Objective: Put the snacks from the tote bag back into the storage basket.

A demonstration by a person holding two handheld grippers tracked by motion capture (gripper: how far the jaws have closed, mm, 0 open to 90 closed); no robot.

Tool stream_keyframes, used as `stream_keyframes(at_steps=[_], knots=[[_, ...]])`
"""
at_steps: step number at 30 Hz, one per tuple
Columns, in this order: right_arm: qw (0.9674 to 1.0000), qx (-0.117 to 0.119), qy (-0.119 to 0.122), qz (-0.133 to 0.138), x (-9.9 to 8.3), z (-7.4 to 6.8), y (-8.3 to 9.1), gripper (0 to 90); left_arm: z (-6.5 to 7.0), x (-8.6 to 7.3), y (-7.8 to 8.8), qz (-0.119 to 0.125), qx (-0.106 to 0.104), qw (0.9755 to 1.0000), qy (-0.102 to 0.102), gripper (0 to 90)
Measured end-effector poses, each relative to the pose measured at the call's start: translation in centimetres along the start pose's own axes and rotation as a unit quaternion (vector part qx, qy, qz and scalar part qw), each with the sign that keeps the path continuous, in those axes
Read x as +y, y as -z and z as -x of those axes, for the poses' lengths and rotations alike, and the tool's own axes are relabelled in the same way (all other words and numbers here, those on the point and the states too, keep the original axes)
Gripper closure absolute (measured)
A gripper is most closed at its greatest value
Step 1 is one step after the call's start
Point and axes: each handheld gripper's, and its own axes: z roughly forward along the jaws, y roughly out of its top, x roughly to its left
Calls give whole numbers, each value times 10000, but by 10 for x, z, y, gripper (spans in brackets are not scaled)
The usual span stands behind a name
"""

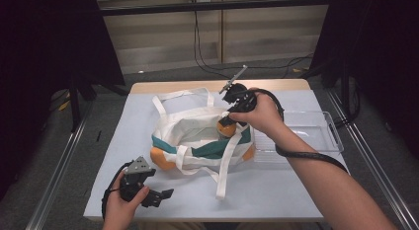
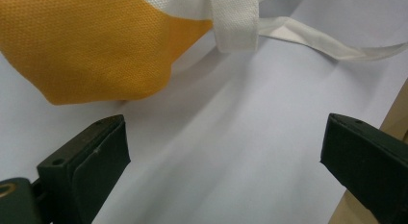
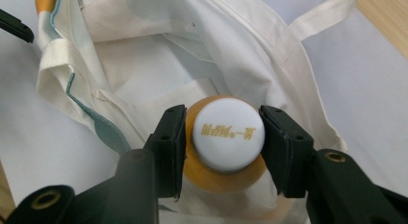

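Observation:
A white tote bag (image 1: 197, 136) with a teal band and orange corners lies open in the middle of the table. My right gripper (image 1: 228, 122) points down over its mouth, shut on an orange bottle with a white cap (image 3: 228, 132); both pads press the cap's sides just above the bag's (image 3: 144, 65) inside. My left gripper (image 1: 165, 195) rests low near the table's front left, open with nothing between its jaws. The bag's orange corner (image 2: 96, 46) and a white strap (image 2: 235, 22) lie just ahead of my left gripper (image 2: 223, 147).
A clear plastic tray (image 1: 316, 136) sits to the right of the bag, under my right forearm. The white table sheet (image 1: 276, 190) is bare in front of the bag. One long strap (image 1: 225, 171) trails toward the front edge.

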Motion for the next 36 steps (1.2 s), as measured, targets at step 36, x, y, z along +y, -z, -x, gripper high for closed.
stream_keyframes(at_steps=[36], knots=[[9976, -232, 142, -634, 21, -9, 9, 603, -4, -1, 2, -34, 1, 10000, 44, 28]])
